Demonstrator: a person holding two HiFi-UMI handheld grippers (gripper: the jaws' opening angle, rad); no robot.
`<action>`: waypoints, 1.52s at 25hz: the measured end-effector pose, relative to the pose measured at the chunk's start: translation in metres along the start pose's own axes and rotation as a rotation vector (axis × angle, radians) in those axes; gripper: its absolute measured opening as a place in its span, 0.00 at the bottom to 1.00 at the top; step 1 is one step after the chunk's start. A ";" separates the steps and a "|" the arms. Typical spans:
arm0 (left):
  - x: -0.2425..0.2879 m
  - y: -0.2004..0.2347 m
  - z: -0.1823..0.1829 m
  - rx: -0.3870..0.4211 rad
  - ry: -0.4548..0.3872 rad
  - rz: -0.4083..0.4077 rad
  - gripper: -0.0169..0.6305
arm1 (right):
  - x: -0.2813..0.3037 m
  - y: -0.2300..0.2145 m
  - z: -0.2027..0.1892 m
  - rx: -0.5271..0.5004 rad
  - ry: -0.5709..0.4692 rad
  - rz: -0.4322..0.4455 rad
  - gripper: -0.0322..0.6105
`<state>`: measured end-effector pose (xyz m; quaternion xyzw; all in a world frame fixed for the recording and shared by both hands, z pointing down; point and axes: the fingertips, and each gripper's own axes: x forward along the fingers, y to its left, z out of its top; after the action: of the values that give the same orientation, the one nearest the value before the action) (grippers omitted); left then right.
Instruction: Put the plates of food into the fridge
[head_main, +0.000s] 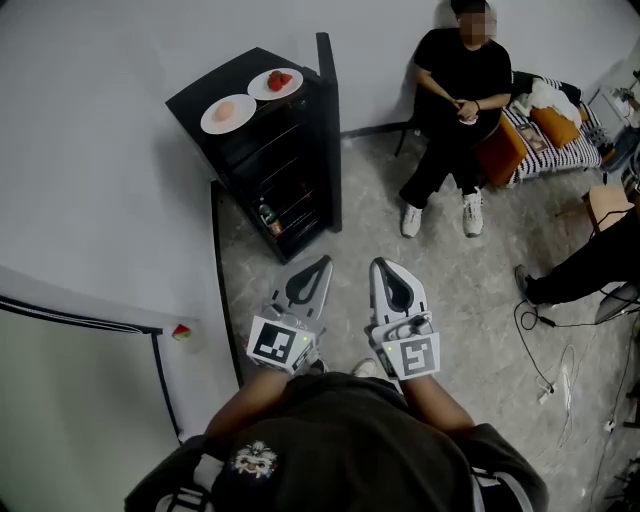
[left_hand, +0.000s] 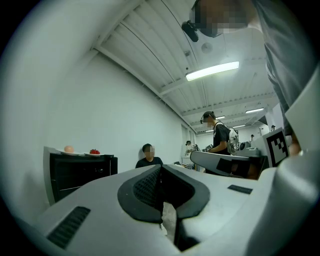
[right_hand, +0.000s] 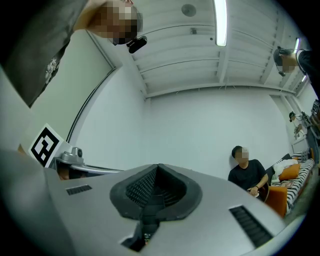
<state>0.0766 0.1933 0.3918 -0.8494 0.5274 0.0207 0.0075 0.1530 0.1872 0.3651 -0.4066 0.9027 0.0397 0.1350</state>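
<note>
A black mini fridge (head_main: 262, 160) stands against the wall with its door (head_main: 328, 130) swung open and its shelves showing. Two white plates rest on its top: one with a peach-coloured food (head_main: 228, 113), one with red food (head_main: 275, 83). My left gripper (head_main: 324, 261) and right gripper (head_main: 379, 263) are held side by side at waist height, well short of the fridge, both shut and holding nothing. In the left gripper view the fridge (left_hand: 80, 175) shows far left with both plates (left_hand: 80, 151) on top, beyond the shut left gripper (left_hand: 161, 166). The right gripper (right_hand: 158, 165) faces bare wall.
A person (head_main: 455, 110) sits against the wall right of the fridge, beside a striped bench (head_main: 550, 135) with cushions. Another person's legs (head_main: 585, 268) and floor cables (head_main: 545, 345) lie at the right. A white panel (head_main: 90, 400) leans at the left. Bottles (head_main: 268, 215) stand on a low fridge shelf.
</note>
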 end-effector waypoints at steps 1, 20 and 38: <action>-0.001 0.002 0.000 0.004 0.002 0.001 0.06 | 0.001 0.001 0.001 -0.003 -0.003 0.004 0.09; 0.007 0.110 0.006 -0.025 -0.042 -0.031 0.06 | 0.091 0.039 -0.026 -0.084 0.035 -0.020 0.09; 0.038 0.150 -0.005 -0.017 -0.013 0.003 0.06 | 0.139 0.030 -0.058 -0.050 0.080 0.038 0.09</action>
<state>-0.0411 0.0923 0.3964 -0.8484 0.5285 0.0309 0.0037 0.0305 0.0956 0.3816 -0.3937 0.9138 0.0485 0.0877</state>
